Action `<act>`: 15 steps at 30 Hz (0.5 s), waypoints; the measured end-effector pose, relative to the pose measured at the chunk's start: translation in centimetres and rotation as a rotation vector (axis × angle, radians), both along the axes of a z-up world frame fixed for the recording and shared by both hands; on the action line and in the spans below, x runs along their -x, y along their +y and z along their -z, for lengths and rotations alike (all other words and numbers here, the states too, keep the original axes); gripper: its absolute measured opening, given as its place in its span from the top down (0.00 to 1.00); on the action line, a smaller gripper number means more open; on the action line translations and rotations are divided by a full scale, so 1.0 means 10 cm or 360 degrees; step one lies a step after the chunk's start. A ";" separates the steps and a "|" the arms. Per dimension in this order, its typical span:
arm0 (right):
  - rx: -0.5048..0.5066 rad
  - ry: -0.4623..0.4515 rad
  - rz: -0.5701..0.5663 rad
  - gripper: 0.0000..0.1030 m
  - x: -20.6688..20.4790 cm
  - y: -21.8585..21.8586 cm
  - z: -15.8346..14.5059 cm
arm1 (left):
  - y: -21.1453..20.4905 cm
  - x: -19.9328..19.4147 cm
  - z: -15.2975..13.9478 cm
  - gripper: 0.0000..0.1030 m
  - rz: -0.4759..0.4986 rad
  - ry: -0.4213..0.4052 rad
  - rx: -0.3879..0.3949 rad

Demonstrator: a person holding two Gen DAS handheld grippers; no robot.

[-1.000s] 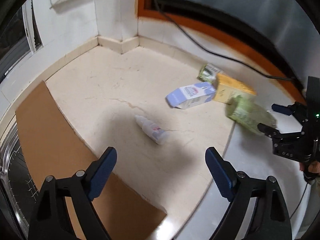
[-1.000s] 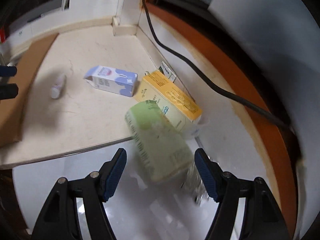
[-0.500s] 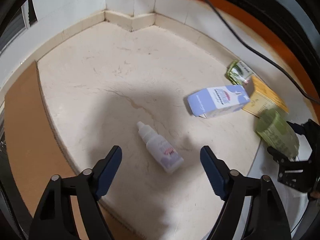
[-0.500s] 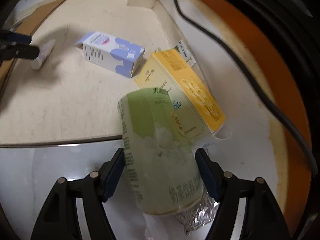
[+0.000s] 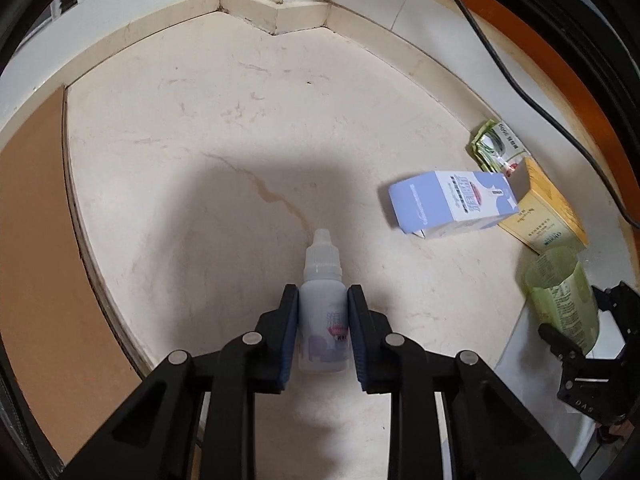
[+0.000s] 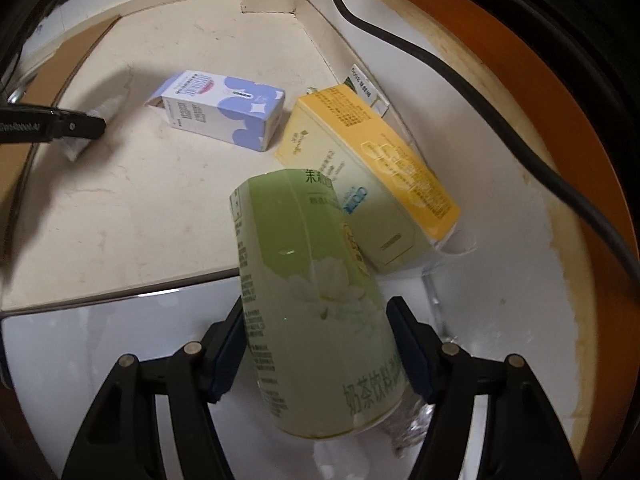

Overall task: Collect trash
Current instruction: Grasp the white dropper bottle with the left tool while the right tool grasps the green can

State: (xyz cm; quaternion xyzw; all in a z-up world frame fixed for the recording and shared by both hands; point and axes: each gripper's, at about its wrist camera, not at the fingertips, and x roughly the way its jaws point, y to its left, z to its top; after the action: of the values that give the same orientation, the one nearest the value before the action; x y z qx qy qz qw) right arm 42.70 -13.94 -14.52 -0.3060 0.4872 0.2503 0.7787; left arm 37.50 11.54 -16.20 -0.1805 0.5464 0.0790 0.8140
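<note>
The left gripper [image 5: 322,312] is clamping the dropper bottle [image 5: 323,304]; the right gripper [image 6: 316,344] is squeezing the green cup [image 6: 316,304] over the beige counter [image 5: 192,168].

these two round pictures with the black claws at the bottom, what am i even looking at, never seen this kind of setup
Each picture comes from a fisheye camera mounted on a hand-held two-finger gripper; a person carries one per hand. In the left wrist view, the left gripper is closed on a small white dropper bottle. In the right wrist view, the right gripper clamps a green cup. Lying on the pale stone floor are a purple-and-white carton, a yellow box and a green packet. A black cable runs along the wall.
</note>
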 end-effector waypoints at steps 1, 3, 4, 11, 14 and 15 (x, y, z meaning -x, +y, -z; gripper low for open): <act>-0.0025 0.0019 0.0007 0.35 0.03 0.00 -0.01 | 0.01 0.05 -0.01 0.78 0.0000 -0.0008 0.0013; -0.0075 0.0054 0.0019 0.35 0.11 0.00 -0.01 | -0.01 0.14 -0.01 0.78 0.0007 -0.0022 0.0036; -0.0107 0.0077 0.0025 0.35 0.17 -0.01 -0.02 | -0.04 0.22 -0.04 0.78 0.0019 -0.0035 0.0042; -0.0271 0.0132 0.0078 0.35 0.70 -0.04 -0.07 | -0.23 0.85 -0.29 0.78 0.0114 -0.0145 0.0066; -0.0346 0.0138 0.0133 0.35 0.96 -0.08 -0.14 | -0.34 1.17 -0.44 0.78 0.0166 -0.0195 0.0059; -0.0382 0.0142 0.0155 0.35 1.07 -0.09 -0.17 | -0.35 1.25 -0.49 0.78 0.0176 -0.0206 0.0054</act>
State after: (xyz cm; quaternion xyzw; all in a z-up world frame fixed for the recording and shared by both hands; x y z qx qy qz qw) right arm 32.01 -14.89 -12.85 -0.1751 0.5022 0.2821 0.7985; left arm 25.05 8.01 -11.34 -0.1685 0.5031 0.0130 0.8475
